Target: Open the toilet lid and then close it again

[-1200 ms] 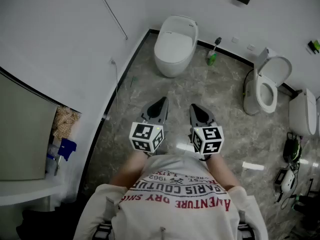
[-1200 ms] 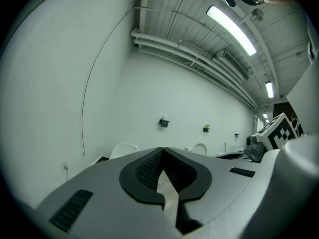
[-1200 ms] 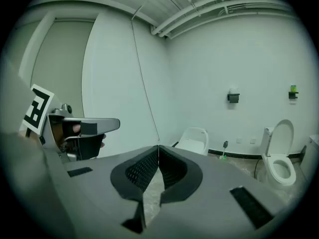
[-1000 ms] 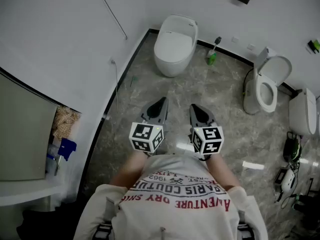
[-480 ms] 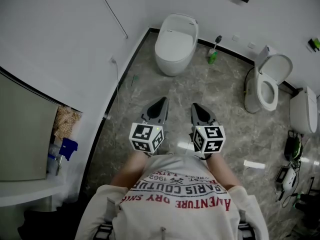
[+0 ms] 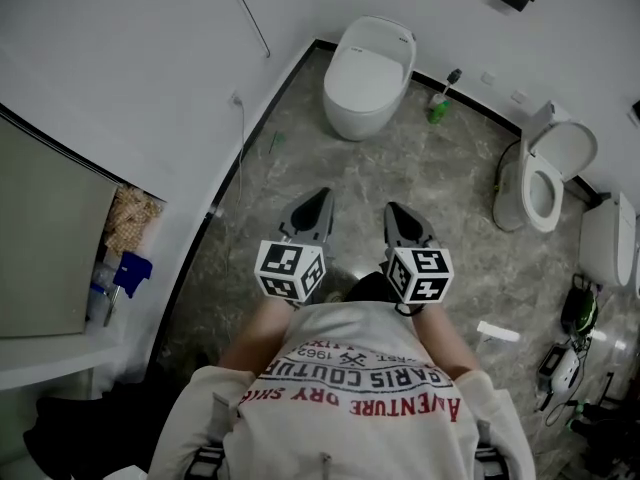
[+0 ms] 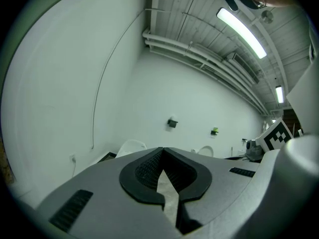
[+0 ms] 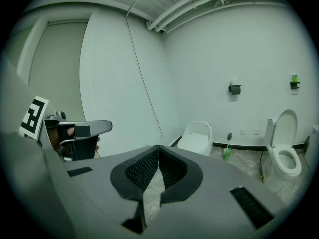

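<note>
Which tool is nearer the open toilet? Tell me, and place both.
Right. The right tool is on the side toward the open toilet, with bare floor between them. The left tool is beside the right one, on its far side from that toilet.

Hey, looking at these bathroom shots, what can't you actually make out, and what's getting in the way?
- Left gripper view: the closed toilet is mostly hidden behind the left gripper itself.
- Head view: the white fixture is cut off by the right edge, so I can't tell what it is.
- Head view: the green item by the wall is too small to identify.
- Head view: the person's torso hides the floor beneath them.
</note>
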Motion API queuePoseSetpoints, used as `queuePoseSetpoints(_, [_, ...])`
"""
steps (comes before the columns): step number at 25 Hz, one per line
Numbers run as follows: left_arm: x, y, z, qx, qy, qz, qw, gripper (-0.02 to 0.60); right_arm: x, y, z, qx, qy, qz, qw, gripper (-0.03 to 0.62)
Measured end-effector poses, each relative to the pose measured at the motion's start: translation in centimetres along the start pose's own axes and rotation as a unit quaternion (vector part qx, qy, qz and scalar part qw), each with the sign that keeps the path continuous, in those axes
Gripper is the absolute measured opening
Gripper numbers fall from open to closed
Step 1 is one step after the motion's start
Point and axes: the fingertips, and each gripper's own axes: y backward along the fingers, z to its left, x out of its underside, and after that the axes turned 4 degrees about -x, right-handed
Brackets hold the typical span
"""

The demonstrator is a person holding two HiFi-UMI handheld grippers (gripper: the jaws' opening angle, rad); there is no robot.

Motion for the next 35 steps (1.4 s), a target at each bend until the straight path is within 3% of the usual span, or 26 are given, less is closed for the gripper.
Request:
queuePoseSetpoints(10, [-0.3, -5.3, 3.7, -0.054, 0.005, 0.012, 0.9984, 0.008, -2.1, -7.1, -3.3, -0.046, -0.008, 0.012, 0.999, 0.017])
queuePoseSetpoints(24, [-5.2, -24.8, 7.5, -0.091, 0.003, 0.011, 0.9958, 0.008, -11.1, -21.7, -17.3, -0.083, -0.003, 0.015, 0.996, 0.017])
queuePoseSetpoints(29, [-5.8, -30.2, 8.0, -0.096, 0.006, 0.016, 0.9953, 0.008, -13.2, -25.1, -21.8, -0.084, -0.022, 0.020, 0.996, 0.017])
queuePoseSetpoints(35, [-5.3, -35.0, 9.9, -0.087, 0.007, 0.036, 0.9955, 0.008, -13.5, -29.1, -24.2, -0.077, -0.036, 0.028, 0.996, 0.017])
